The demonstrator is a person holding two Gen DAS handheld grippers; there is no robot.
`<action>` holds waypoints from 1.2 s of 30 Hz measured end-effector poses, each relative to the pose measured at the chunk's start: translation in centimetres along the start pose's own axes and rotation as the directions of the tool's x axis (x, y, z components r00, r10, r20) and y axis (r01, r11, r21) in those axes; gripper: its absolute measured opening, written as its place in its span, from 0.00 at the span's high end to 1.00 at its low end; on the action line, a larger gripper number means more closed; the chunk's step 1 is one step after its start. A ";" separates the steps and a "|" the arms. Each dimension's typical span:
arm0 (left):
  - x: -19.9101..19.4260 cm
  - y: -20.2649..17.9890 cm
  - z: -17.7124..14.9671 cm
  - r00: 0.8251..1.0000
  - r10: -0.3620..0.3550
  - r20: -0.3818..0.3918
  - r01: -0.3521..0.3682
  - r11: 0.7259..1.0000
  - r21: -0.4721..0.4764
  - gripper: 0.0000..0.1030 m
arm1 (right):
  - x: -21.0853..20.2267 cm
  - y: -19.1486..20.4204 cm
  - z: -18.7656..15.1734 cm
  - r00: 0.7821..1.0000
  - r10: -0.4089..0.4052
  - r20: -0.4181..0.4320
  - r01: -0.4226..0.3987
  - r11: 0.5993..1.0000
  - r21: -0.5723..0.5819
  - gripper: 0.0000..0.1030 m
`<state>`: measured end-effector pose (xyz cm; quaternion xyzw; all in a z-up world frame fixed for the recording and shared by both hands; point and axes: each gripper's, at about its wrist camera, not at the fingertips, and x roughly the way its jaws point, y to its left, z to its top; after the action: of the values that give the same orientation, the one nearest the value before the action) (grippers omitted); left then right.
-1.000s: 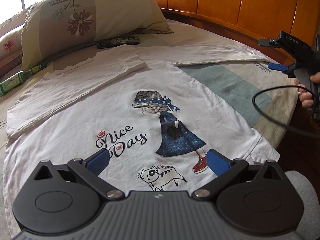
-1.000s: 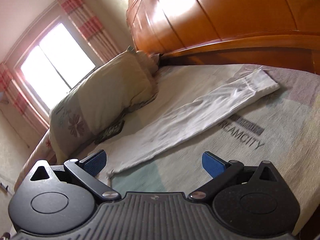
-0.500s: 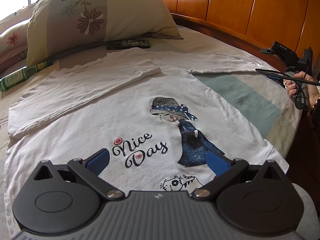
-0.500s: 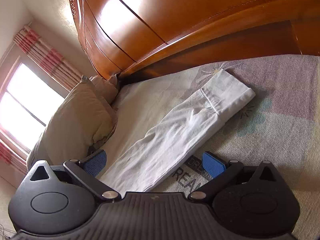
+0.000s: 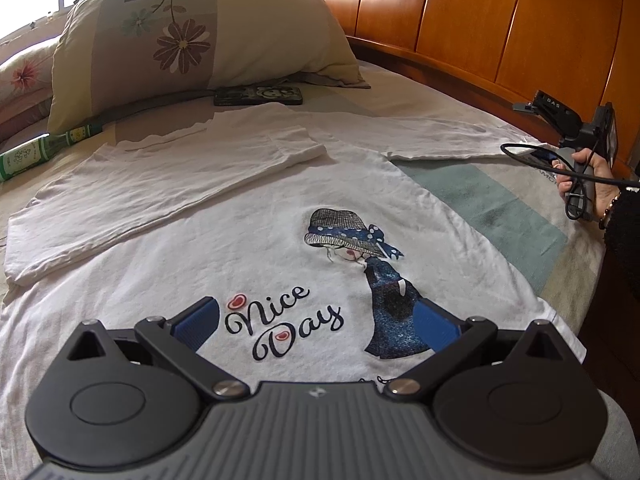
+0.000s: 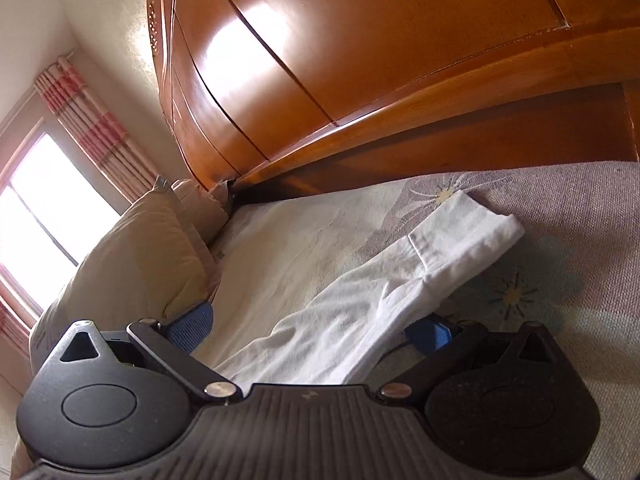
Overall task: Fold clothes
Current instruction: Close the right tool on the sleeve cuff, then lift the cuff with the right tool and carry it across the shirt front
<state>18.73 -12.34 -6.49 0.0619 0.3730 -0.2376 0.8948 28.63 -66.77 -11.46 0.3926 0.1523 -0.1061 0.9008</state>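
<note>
1. The left tool (image 5: pixel 316 320) hangs just above the shirt (image 5: pixel 248 248), its blue pads wide apart with nothing between them; the "Nice Day" print lies in the gap.
2. The right tool (image 6: pixel 308 328) sits low over the bed (image 6: pixel 304 236), pads apart, straddling the sleeve (image 6: pixel 360 312) without pinching it. The right-hand pad is partly hidden under the sleeve's edge.
3. In the left view the right tool (image 5: pixel 560 120) is at the far right, held by a hand (image 5: pixel 596 176) with a cable (image 5: pixel 532 160) looping from it.
4. The shirt lies flat, print up. One sleeve is folded in across the upper body; the other stretches out toward the headboard (image 5: pixel 500 28), its cuff (image 6: pixel 472 220) near the bed's edge.
5. Bare sheet lies right of the shirt body, up to the mattress edge. Beyond the collar are a pillow (image 5: pixel 200 32), a phone (image 5: pixel 258 96) and a green bottle (image 5: pixel 44 150).
6. Compared with a second ago, the left tool has moved forward over the print: the cat drawing is now under it. The right tool has dropped and closed in on the sleeve, which was then well ahead of the pads.
</note>
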 end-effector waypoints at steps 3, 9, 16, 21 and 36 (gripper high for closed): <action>0.2 0.1 0.0 1.000 0.003 -0.002 -0.003 1.000 -0.003 0.01 | 0.7 0.2 0.2 1.000 -0.016 0.005 0.016 1.000 0.010 0.00; 0.4 0.1 0.0 1.000 -0.003 0.000 0.003 1.000 -0.004 0.01 | 1.3 1.9 -0.6 1.000 0.000 -0.030 -0.002 0.998 -0.063 0.00; -0.4 0.4 0.0 1.000 -0.007 0.027 0.007 1.000 0.009 0.01 | 2.2 3.2 0.0 0.997 0.048 -0.059 -0.054 0.993 -0.104 0.00; -0.7 1.5 0.0 0.999 0.003 0.037 -0.003 1.000 -0.021 0.01 | 1.2 5.4 -0.3 0.990 0.114 -0.085 -0.124 0.985 -0.124 0.00; -2.6 4.1 -0.8 1.000 -0.029 0.008 0.029 1.000 0.000 0.01 | 1.0 13.7 -1.8 0.984 0.077 -0.161 -0.117 0.960 -0.255 0.00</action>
<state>18.56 -7.55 -5.47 0.0554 0.3703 -0.2509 0.8927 33.50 -56.36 -3.73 0.2833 0.2123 -0.0108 0.9352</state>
